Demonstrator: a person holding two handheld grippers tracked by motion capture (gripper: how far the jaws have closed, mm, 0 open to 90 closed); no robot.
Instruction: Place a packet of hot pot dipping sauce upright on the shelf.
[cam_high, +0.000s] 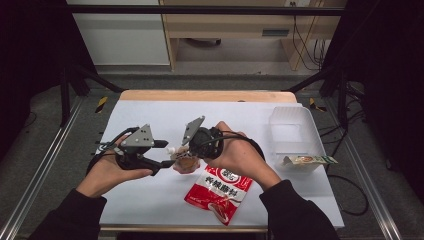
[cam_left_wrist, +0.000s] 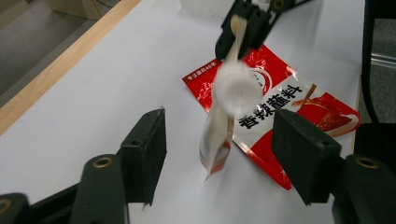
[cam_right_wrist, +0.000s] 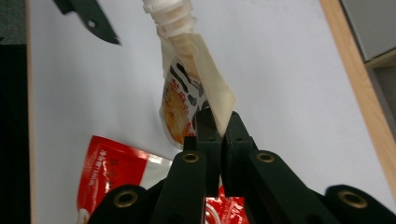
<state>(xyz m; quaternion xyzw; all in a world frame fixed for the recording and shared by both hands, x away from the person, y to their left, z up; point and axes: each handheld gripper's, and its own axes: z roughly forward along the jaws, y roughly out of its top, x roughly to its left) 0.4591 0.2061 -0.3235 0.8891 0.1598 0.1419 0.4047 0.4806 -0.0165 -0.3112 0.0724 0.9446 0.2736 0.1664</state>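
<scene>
Two grippers facing over white table (cam_high: 150, 195): my right gripper (cam_right_wrist: 217, 122) pinching small spouted sauce pouch (cam_right_wrist: 187, 88) aloft; left gripper (cam_left_wrist: 219, 149) gaping beside it. Red foil packet (cam_high: 218, 192), white Chinese lettering, lying below.

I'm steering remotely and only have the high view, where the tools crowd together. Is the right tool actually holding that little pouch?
Observer: Yes. In the right gripper view, the right tool is shut on a corner of the spouted pouch.
Operator: And the left tool?
Observer: The left tool is open, its jaws standing either side of the pouch's white cap without touching it.
Operator: What's underneath?
Observer: The pouch hangs above the white table, with the red sachet lying flat behind it.
</scene>
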